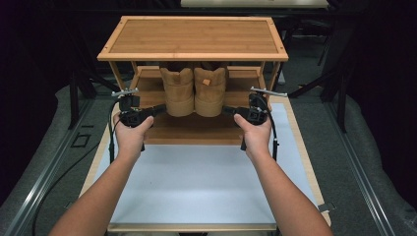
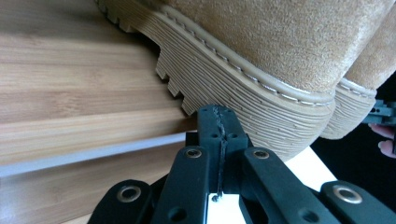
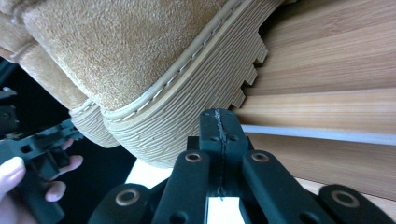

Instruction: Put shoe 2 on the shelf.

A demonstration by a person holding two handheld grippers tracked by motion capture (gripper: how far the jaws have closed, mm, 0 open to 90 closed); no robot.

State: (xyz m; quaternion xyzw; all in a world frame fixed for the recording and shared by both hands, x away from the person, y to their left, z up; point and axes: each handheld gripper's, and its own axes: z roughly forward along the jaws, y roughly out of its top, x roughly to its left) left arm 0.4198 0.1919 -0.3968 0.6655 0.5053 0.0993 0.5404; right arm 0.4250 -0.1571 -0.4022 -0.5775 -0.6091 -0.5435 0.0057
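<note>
Boots, a tan suede pair, sit side by side on the lower shelf of the bamboo rack. Your left gripper and right gripper, both clenched empty, press their tips against the outer soles from either side.

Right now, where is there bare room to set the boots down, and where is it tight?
Free: the white mat between the forearms, and the rack's top board. Crowded: the lower shelf, where the two boots sit side by side with the shut left gripper and right gripper at their soles.
</note>
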